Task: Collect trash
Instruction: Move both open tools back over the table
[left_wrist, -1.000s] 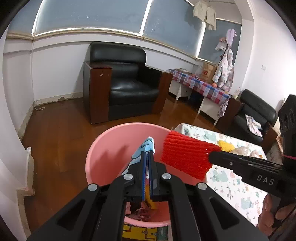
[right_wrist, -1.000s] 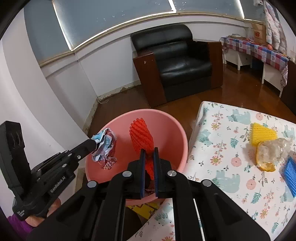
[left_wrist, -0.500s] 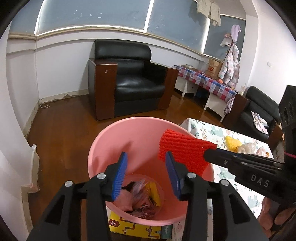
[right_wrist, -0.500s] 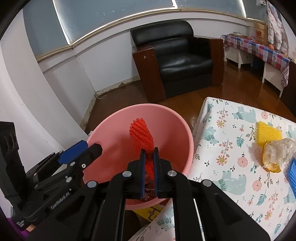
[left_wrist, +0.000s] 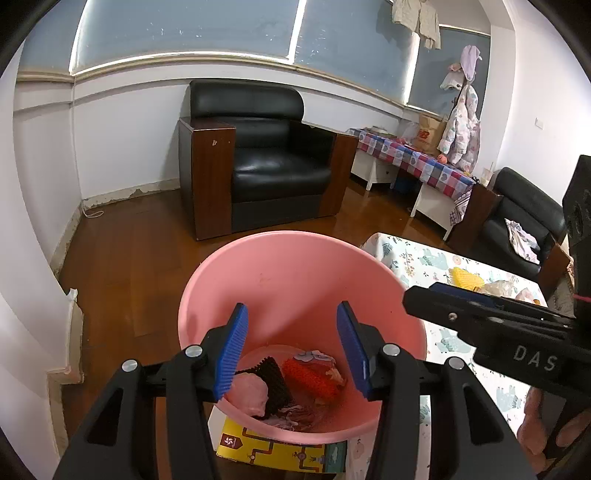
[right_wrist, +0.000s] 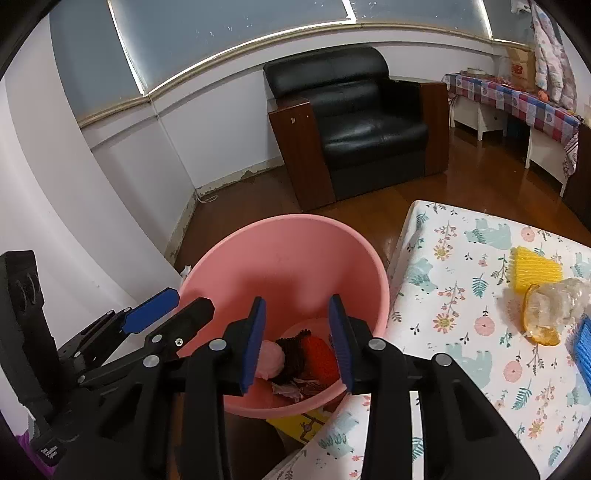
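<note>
Pink plastic bucket (left_wrist: 295, 280), round, standing on the wooden floor (left_wrist: 122, 266) hard against the left edge of the table (right_wrist: 461, 325); a yellow printed card (left_wrist: 273, 452) shows under its near rim. Left gripper (left_wrist: 291, 349): black frame, blue ribbed pads (left_wrist: 233, 347), jaws spread wide and holding nothing, poised over the bucket mouth. Bucket contents, lying at the bottom, left to right: pale pink wad (left_wrist: 248, 395), black mesh piece (left_wrist: 273, 384), red foam net (left_wrist: 310, 378) touching the black piece, crumpled printed wrapper (left_wrist: 317, 360) beside and behind it. Right gripper (right_wrist: 297, 341): same build, jaws likewise apart and empty, above the near right part of the bucket; in the left wrist view it enters from the right edge. Table: covered with a white cloth printed with flowers and teal bears. Loose trash on the cloth, toward its far right: yellow foam net (right_wrist: 535, 271); crumpled clear plastic (right_wrist: 557, 301) just beside it, overlapping an orange peel (right_wrist: 537, 332); a blue ribbed item (right_wrist: 583, 349) cut off by the frame edge, kind not determinable. Background: black leather armchair (right_wrist: 365, 125) with dark wood side panels against the white wall; a side table with checked cloth (left_wrist: 413, 158) far right, garments hanging above it.
</note>
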